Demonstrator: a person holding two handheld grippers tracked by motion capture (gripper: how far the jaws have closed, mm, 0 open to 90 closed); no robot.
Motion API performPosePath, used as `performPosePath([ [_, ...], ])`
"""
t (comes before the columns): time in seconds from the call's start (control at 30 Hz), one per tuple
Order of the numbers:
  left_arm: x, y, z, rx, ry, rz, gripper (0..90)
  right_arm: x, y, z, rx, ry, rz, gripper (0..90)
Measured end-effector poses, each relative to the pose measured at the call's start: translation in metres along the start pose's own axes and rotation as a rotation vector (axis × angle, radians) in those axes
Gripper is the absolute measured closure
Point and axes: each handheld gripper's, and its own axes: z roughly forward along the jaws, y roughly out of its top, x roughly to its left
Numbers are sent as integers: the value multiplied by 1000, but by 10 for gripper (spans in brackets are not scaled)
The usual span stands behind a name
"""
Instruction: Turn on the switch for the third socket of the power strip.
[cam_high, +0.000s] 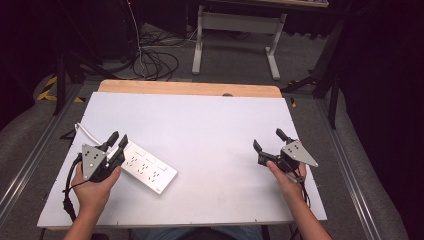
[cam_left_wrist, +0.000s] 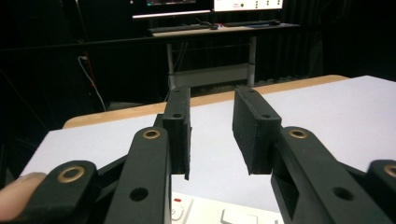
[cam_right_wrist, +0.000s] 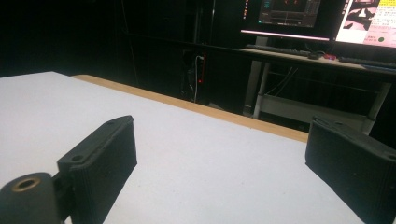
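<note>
A: Start near. Your left gripper sits at the near left of the bench, right over the far end of the power strip. What do you make of its jaws?

B: They stand a little apart with nothing between them. In the left gripper view you look past them to bare bench, and the strip's switch end lies just under and ahead of the pads, not touched by them.

A: So which step are you in?

B: I'd judge you are at the strip's end, either lining up a pinch or just off it; nothing is gripped now. The strip lies flat, slanting from near centre-left up toward the far left, with its white cord running off the left edge.

A: And your right gripper?

B: It waits at the near right, well apart from the strip, jaws spread wide and empty over bare bench.

A: What does your next move call for?

B: If you mean to take the strip, drop the left gripper so the pads straddle its narrow width, then close squarely. Mind the cord: it may tug the strip askew. Beyond the bench's far wooden edge nothing matters to you.
</note>
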Motion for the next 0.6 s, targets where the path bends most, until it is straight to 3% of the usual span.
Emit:
performPosePath([
  [0.6,4,2,-3,-33,105,-1,545,0,0,0,0,2,0,94],
])
